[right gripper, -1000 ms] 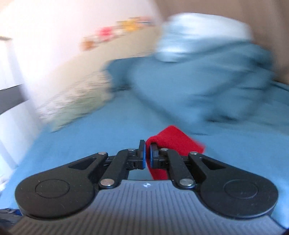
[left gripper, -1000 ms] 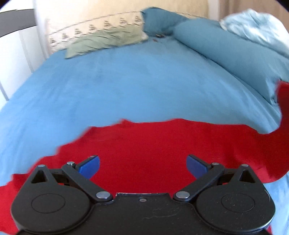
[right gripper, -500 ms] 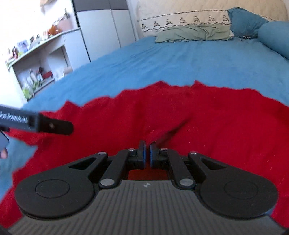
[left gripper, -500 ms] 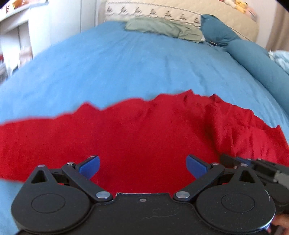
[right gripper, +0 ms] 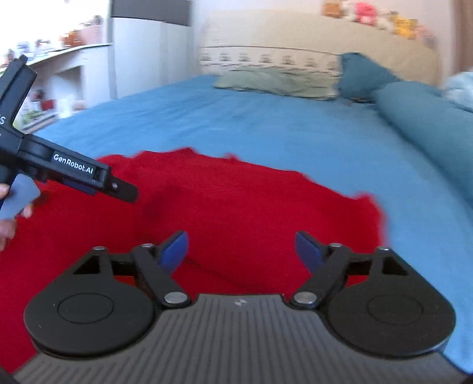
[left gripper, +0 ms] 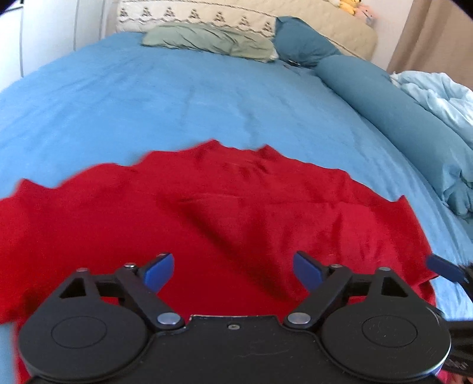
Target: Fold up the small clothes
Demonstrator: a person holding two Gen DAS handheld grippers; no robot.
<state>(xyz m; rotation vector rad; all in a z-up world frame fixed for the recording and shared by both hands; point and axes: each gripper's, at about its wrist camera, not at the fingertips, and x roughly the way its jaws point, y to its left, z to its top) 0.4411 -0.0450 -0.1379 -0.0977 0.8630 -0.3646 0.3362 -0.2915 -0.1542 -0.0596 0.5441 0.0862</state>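
Observation:
A red garment (left gripper: 224, 212) lies spread and rumpled on the blue bed sheet (left gripper: 177, 97); it also shows in the right wrist view (right gripper: 236, 212). My left gripper (left gripper: 233, 270) is open and empty, just above the garment's near part. My right gripper (right gripper: 241, 251) is open and empty above the garment's near right part. The left gripper's body (right gripper: 74, 174) shows at the left of the right wrist view. A blue fingertip (left gripper: 443, 267) of the right gripper shows at the right edge of the left wrist view.
A green folded cloth (left gripper: 207, 41) and a patterned pillow (left gripper: 192, 14) lie at the head of the bed. A teal bolster (left gripper: 399, 112) and a light blue duvet (left gripper: 443, 97) lie along the right. White shelves (right gripper: 59, 79) stand at the left.
My right gripper was shut on a fold of the red garment and has now opened and let it go. The garment lies flatter on the bed. Both views have shifted slightly.

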